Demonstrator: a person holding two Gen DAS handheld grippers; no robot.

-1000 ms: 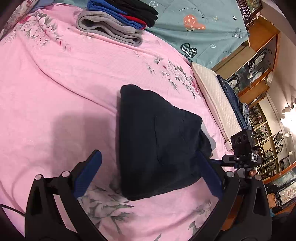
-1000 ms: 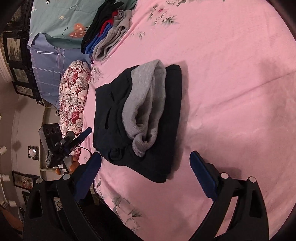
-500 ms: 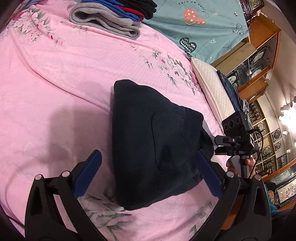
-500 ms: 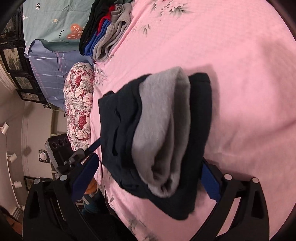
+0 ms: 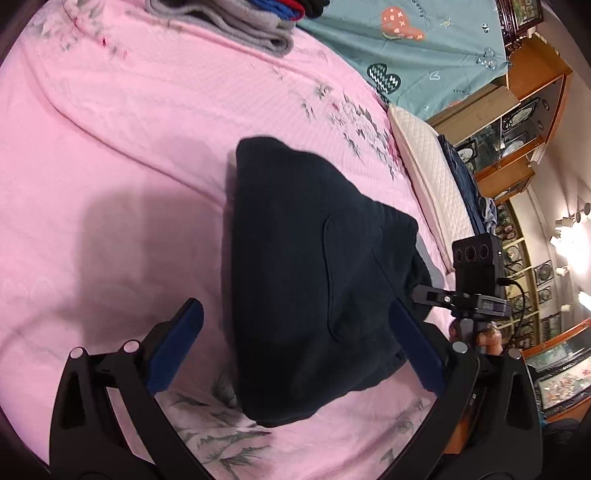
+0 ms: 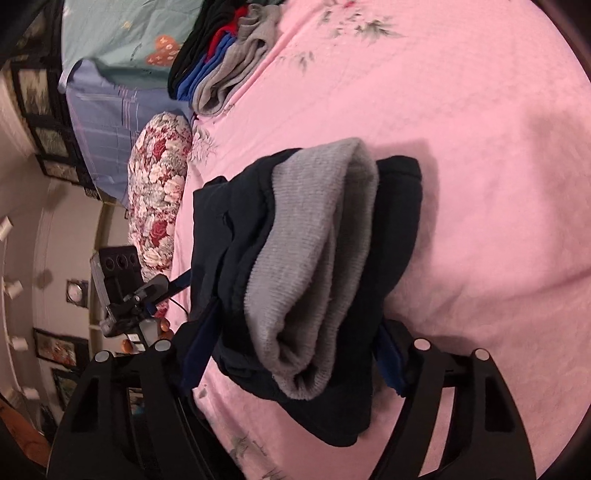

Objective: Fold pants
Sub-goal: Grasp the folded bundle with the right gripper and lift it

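Observation:
The dark navy pants point(image 5: 306, 273) lie folded in a thick bundle on the pink bedspread point(image 5: 122, 155). In the right wrist view the pants point(image 6: 391, 258) show their grey fleece lining point(image 6: 314, 266) at the open fold. My left gripper point(image 5: 295, 339) is open, its blue pads on either side of the bundle's near edge. My right gripper point(image 6: 295, 354) is open too, its jaws straddling the bundle's near end, the cloth between the pads. Each gripper shows in the other's view: the right one point(image 5: 476, 291) and the left one point(image 6: 147, 295).
A stack of folded clothes point(image 5: 236, 18), grey, blue, red and black, sits at the far side of the bed; it also shows in the right wrist view point(image 6: 221, 55). A floral pillow point(image 6: 159, 184), a white quilted pillow point(image 5: 428, 173), a teal blanket point(image 5: 406, 48) and wooden cabinets point(image 5: 517, 122) border the bed.
Both grippers have moved in toward the folded pants. The right gripper came much closer, and its open jaws now straddle the bundle's end. Both jaws stayed open.

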